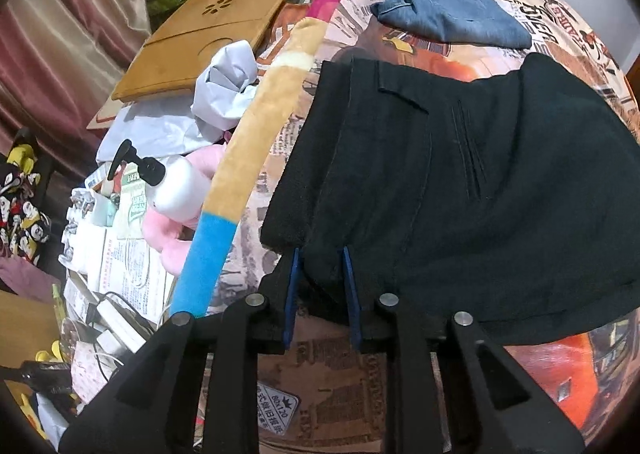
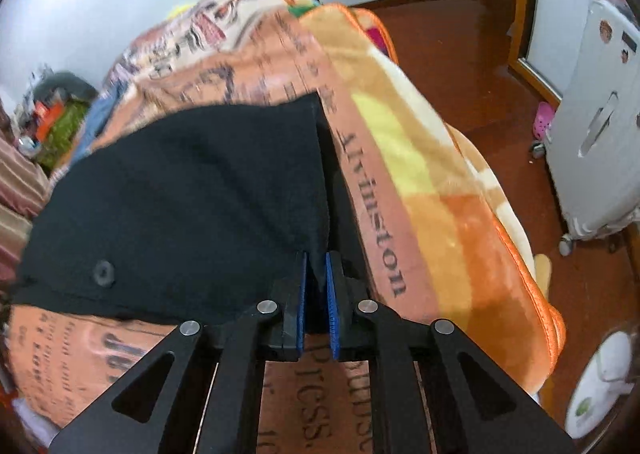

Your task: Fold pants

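the black pants (image 1: 460, 181) lie folded on the printed blanket (image 1: 400, 366) covering the bed. the left gripper (image 1: 320, 274) pinches the near left edge of the pants between its blue pads, and the right gripper (image 2: 316, 278) is clamped on their near right corner. folded jeans (image 1: 452, 9) lie farther back, apart from the pants.

The black pants (image 1: 480, 181) are matt, slightly fuzzy cloth with stitched seams; the folded jeans (image 1: 452, 9) are faded blue denim. The bedcover (image 2: 384, 213) is smooth printed fabric, the tray (image 1: 208, 33) bare pale wood, the floor (image 2: 472, 65) glossy brown wood
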